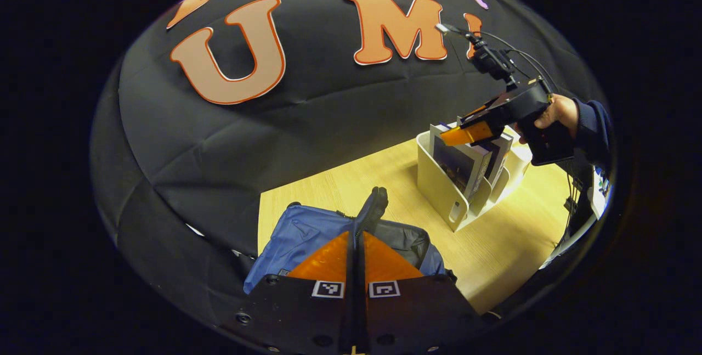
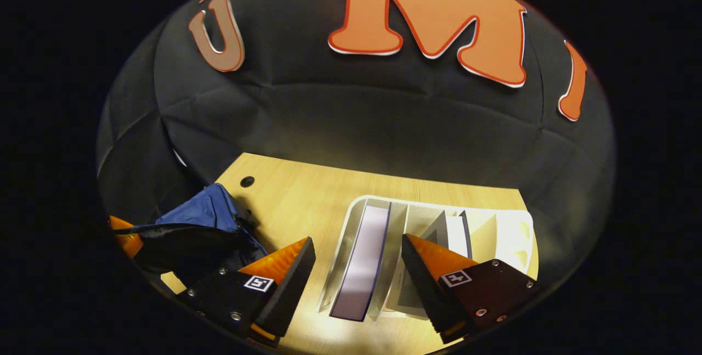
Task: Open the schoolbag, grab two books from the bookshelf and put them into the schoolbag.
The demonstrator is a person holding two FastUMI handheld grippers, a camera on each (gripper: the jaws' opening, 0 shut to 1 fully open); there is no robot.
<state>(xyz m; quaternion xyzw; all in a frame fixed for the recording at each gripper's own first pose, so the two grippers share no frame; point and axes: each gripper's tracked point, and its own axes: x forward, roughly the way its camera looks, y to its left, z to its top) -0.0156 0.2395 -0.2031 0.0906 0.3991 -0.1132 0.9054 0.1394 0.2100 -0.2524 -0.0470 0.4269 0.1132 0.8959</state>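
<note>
In the left gripper view, the left gripper (image 1: 359,223) sits at the bottom centre with its two fingers pressed together on a dark strap or handle (image 1: 375,205) that rises from the blue schoolbag (image 1: 299,237). The bag lies at the lower left of the wooden table (image 1: 493,245), directly under and around the fingers; its mouth gapes to the right of them, showing dark lining (image 1: 408,242). The fingers and gripper body cover most of the bag, so what lies inside cannot be made out. To the right, near the frame's centre right, a white bookshelf (image 1: 439,187) stands on the table with books (image 1: 466,163) upright in its slots. The right gripper (image 1: 466,134) hovers at the top of those books, held by a hand (image 1: 556,113) in a dark sleeve (image 1: 589,122).

In the right gripper view, the schoolbag (image 2: 208,209) lies at the lower left, partly behind a dark curved strap (image 2: 181,231) and the left gripper (image 2: 123,237) at the edge. The right gripper (image 2: 359,267) has its fingers spread wide apart at the bottom, straddling a book with a pale cover (image 2: 364,261) that stands in the bookshelf (image 2: 515,240); neither finger touches it. Further right, more books (image 2: 458,231) stand in the other slots, their lower ends hidden by the right finger (image 2: 433,275). A small round hole (image 2: 247,181) marks the table (image 2: 307,201) at the left.
</note>
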